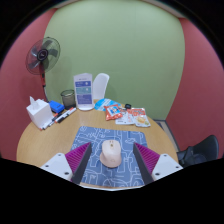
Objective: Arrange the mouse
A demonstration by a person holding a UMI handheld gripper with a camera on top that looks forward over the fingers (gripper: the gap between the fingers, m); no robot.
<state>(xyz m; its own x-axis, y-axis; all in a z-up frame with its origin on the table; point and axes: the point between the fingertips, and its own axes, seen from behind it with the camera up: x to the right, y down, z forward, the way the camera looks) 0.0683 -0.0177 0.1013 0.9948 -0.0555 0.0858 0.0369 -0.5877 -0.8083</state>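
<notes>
A white computer mouse lies on a blue patterned mouse mat at the near edge of a round wooden table. My gripper is open, its pink-padded fingers standing wide on either side of the mouse. There is a clear gap between each pad and the mouse, which rests on the mat between them.
Beyond the mat are a white and blue container, a white tissue box, a dark cup, a marker and colourful packets. A fan stands at the back left. A black chair is at the right.
</notes>
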